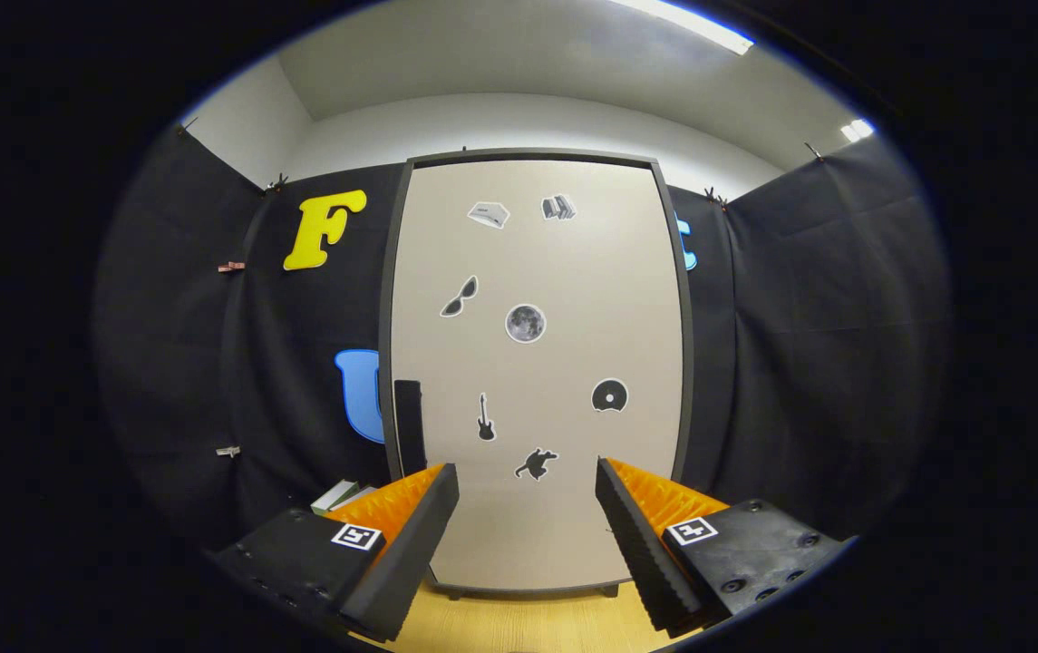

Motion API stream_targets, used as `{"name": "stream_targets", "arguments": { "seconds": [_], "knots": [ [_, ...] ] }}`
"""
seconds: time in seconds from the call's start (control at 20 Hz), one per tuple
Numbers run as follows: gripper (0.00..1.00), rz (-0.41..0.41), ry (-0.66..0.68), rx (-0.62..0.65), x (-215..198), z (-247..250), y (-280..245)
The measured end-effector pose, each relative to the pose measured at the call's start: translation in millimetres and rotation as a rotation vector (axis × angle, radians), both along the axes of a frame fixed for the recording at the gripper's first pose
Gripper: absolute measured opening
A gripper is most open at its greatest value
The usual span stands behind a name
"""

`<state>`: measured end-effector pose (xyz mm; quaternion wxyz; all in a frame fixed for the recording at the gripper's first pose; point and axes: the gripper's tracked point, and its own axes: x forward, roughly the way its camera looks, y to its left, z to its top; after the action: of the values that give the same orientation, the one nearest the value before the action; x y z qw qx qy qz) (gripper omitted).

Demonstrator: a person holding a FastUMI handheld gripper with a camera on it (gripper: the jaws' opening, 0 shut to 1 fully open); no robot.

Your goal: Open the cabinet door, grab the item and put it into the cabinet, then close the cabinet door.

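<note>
My tongs stand apart, jaws wide, with nothing between them; I see only bare desk and the lower door through the gap. Left finger: beyond its tip, at the desk's left rear, lies a pale flat item, partly hidden by the finger, beside the cabinet's left edge. I cannot tell what kind of item it is. Just right of that, a dark vertical handle sits on the left side of the door. The door is closed and flush in its dark frame, carrying several small stickers. The cabinet stands upright at the desk's rear edge, directly ahead of both fingers. Right finger: its tip lies in line with the door's lower right.
</note>
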<state>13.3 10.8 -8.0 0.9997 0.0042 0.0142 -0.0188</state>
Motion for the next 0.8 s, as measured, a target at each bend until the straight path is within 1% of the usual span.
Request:
{"name": "stream_targets", "arguments": {
  "seconds": [0.3,0.5,0.8],
  "knots": [
    [0.98,0.003,-0.044,0.018,1,14,8],
    [0.98,0.006,-0.035,-0.017,6,10,15],
    [0.98,0.066,-0.015,-0.003,28,-1,52]
  ]
}}
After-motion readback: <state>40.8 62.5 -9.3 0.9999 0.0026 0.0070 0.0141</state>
